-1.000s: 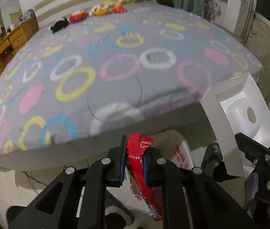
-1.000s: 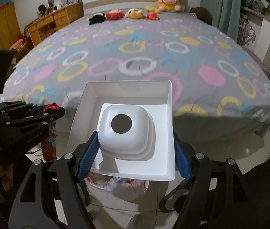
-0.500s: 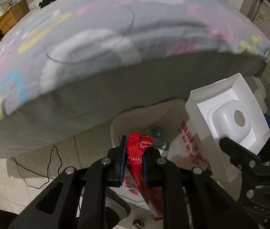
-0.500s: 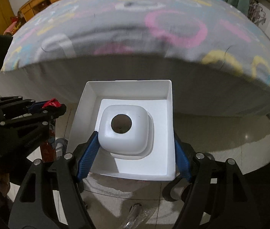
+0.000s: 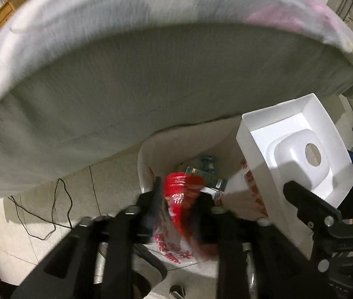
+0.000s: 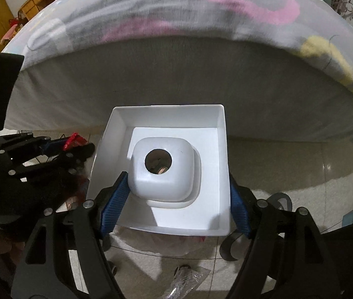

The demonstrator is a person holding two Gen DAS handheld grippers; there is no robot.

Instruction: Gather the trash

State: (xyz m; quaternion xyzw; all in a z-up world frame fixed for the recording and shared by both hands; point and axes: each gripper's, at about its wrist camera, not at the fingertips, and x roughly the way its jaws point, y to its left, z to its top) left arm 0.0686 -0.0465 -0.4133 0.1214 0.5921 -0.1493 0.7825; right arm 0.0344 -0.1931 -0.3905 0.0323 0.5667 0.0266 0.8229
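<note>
Beside the foot of the bed (image 5: pixel 151 79), whose grey mattress side fills the upper half of both views under a blurred cover with pink and yellow rings, both grippers point steeply down toward the pale tiled floor (image 6: pixel 288 164). Wooden drawers (image 6: pixel 49 2) stand by the far wall, and a thin black cable (image 5: pixel 59 206) trails over the tiles. Against the bed stands the trash bin (image 5: pixel 189 139), lined with a white plastic bag (image 5: pixel 251 191) that bears red printed characters too blurred to read; cartons and other scraps lie inside. The right gripper (image 6: pixel 176 199) grips a white box (image 6: pixel 166 174) across its sides, its 2 blue-padded fingers (image 6: pixel 114 199) pressed to the walls; a white moulded insert with 1 round hole sits in the box, which hangs over the bin's right edge. The left gripper (image 5: pixel 176 199) hangs over the bin mouth with its fingers opening: the red wrapper (image 5: pixel 184 199) is between them, smeared by motion, and a gap shows on either side, so the pads no longer pinch it. Its white print cannot be read. A small clear plastic wrapper (image 6: pixel 186 284) lies on the floor near the bin.
</note>
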